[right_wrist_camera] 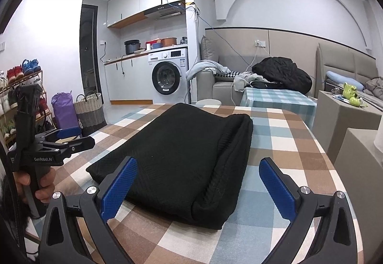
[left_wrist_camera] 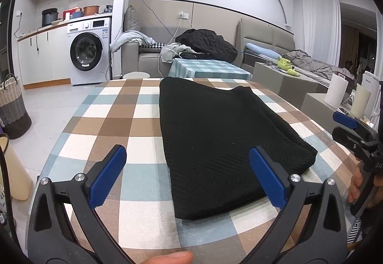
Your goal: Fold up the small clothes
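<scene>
I've got the black knit garment [left_wrist_camera: 220,139] lying folded into a long rectangle on the checked tablecloth [left_wrist_camera: 115,120], running away from me down the middle of the table. My left gripper [left_wrist_camera: 188,173] hangs over the near end of it, blue pads wide apart, nothing between them. My right gripper [right_wrist_camera: 198,182] sits just off the garment's near right corner, jaws spread just as wide and empty. From the right camera I see the left gripper out at the table's left edge. Washing machine [right_wrist_camera: 168,74] beyond, sofa [right_wrist_camera: 229,87] piled with clothes.
</scene>
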Action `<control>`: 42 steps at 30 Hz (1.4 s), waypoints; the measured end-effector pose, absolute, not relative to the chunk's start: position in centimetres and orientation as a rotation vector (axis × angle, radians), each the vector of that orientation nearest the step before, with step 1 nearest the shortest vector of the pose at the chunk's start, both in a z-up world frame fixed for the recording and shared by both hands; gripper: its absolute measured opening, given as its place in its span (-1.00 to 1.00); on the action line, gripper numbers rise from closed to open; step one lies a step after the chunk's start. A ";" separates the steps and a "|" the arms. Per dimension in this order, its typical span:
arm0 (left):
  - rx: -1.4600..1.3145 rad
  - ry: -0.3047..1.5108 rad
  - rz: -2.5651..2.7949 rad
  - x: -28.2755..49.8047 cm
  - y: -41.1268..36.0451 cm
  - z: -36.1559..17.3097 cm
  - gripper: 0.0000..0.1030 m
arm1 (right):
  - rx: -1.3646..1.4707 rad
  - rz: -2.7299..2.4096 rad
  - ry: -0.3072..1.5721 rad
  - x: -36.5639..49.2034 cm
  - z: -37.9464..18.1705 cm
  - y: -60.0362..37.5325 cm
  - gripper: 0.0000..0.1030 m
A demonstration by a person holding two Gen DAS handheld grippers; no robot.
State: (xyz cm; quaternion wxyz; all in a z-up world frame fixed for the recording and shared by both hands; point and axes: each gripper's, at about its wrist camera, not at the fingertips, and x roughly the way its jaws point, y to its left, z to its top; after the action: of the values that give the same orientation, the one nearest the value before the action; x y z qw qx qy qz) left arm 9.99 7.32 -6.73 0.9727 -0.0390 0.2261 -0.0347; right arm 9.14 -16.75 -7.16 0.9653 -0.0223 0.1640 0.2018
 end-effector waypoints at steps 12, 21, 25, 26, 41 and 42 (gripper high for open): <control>-0.076 0.458 -0.074 10.2 7.3 -6.8 0.98 | -0.030 0.410 0.354 9.5 -7.2 -17.1 1.00; -0.077 0.457 -0.074 10.2 7.3 -6.9 0.98 | -0.027 0.408 0.365 9.8 -7.3 -17.2 1.00; -0.076 0.458 -0.075 10.1 7.2 -6.9 0.98 | -0.026 0.408 0.364 9.8 -7.3 -17.2 1.00; -0.075 0.457 -0.074 10.1 7.2 -6.8 0.98 | -0.028 0.408 0.365 9.8 -7.3 -17.2 1.00; -0.084 0.466 -0.067 10.2 7.4 -7.1 0.98 | -0.027 0.408 0.365 9.8 -7.3 -17.2 1.00; -0.085 0.466 -0.068 10.2 7.4 -7.1 0.98 | -0.028 0.408 0.365 9.8 -7.3 -17.2 1.00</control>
State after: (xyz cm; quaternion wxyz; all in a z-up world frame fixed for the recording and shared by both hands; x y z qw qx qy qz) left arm 10.19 7.44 -7.13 0.9715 -0.0421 0.2310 -0.0337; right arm 9.82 -17.23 -7.30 0.9627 -0.0138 0.1804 0.2013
